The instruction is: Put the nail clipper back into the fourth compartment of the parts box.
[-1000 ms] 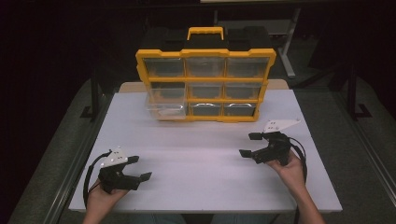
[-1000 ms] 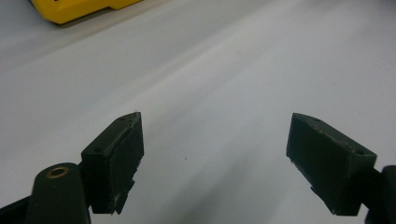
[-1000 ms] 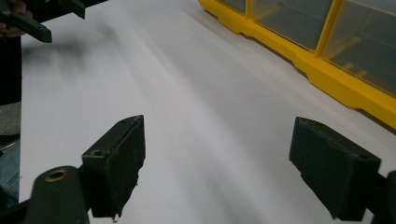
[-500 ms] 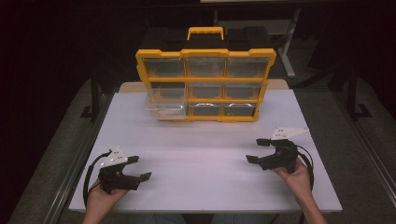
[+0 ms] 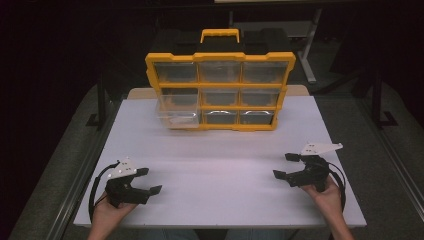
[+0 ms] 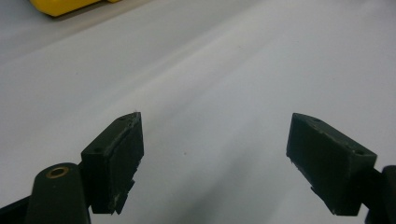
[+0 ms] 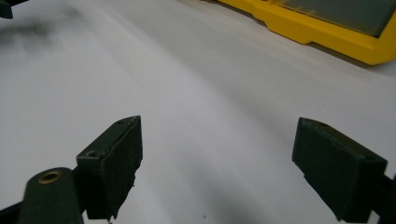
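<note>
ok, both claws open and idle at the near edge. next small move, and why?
Probably reach the left claw forward toward the clear drawer that sticks out at the lower left of the yellow organizer. It is the one drawer out of line, both claws are open and hold nothing, and the left one sits on that side.

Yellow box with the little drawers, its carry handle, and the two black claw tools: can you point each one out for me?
Yellow organizer box (image 5: 220,58): high view, top frame bar.
Carry handle (image 5: 220,34): high view, grip's middle.
Left gripper (image 5: 148,180): high view, between its jaw tips.
Right gripper (image 5: 284,165): high view, between its jaw tips.
</note>
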Demonstrator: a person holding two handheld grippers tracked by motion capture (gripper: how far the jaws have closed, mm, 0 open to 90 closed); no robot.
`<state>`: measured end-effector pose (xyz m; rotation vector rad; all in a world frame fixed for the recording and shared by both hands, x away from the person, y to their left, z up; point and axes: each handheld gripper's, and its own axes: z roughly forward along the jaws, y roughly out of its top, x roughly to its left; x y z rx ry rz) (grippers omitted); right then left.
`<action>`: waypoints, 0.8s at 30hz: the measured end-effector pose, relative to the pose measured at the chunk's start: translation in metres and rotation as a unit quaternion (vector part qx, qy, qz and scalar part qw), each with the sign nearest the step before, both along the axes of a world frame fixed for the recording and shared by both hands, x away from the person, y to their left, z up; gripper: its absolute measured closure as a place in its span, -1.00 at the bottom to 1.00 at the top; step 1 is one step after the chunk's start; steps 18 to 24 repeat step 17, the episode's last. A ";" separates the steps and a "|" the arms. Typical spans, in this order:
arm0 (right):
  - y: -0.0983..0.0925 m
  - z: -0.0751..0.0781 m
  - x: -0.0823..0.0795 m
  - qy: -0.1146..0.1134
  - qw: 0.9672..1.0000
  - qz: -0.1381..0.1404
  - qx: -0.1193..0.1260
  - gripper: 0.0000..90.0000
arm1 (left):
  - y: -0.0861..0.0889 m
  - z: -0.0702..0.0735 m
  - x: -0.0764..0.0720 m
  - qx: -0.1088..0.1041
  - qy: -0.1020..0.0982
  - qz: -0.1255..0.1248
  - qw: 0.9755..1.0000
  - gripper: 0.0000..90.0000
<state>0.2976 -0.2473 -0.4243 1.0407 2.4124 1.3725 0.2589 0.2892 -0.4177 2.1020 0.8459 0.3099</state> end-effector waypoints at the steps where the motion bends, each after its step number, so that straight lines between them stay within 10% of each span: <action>1: -0.003 -0.001 -0.002 0.002 1.000 -0.005 0.001 -0.66 | 0.000 0.000 0.000 0.000 0.000 -0.001 1.000 -0.58; 24: -0.013 -0.007 -0.007 0.004 1.000 -0.011 -0.007 -0.66 | -0.001 -0.002 0.002 0.003 0.005 -0.007 1.000 -0.58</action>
